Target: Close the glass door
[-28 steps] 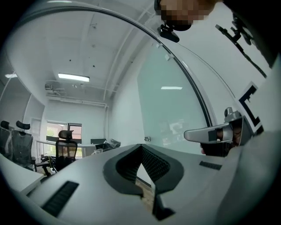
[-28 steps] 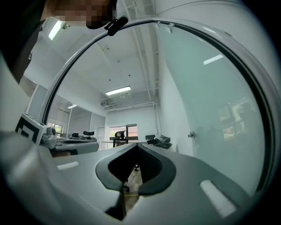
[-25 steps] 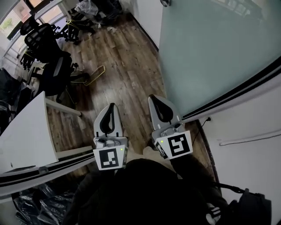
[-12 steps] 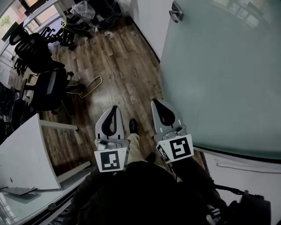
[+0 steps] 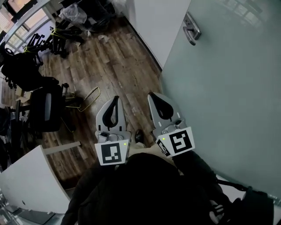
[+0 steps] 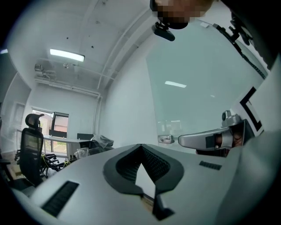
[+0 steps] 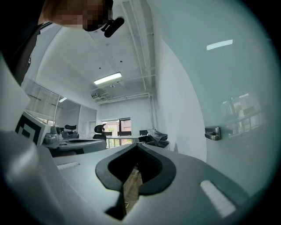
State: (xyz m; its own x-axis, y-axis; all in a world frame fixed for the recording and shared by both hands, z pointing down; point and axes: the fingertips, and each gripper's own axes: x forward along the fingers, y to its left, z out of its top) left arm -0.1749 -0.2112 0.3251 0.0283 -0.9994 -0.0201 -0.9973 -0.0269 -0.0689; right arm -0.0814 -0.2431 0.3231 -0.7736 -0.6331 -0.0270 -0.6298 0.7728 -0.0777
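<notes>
The frosted glass door (image 5: 228,96) fills the right side of the head view, and its metal handle (image 5: 192,28) sits high up on it. My left gripper (image 5: 116,99) and right gripper (image 5: 153,96) are held side by side in front of me, both shut on nothing. The right one is close beside the door's near edge and well short of the handle. From the left gripper view, the left gripper (image 6: 141,146) points toward the handle (image 6: 166,139) far ahead. In the right gripper view the handle (image 7: 213,133) shows to the right of the right gripper (image 7: 137,145).
A white wall (image 5: 153,22) stands just beyond the door's edge. Black office chairs (image 5: 44,105) and a yellow wire frame (image 5: 90,94) are on the wooden floor to the left. A white desk (image 5: 26,184) is at the lower left. Bags and clutter (image 5: 74,11) lie at the back.
The person has stepped forward along the door. The handle has come further into the head view and the dark floor track has gone out of it. Both grippers keep the same pose.
</notes>
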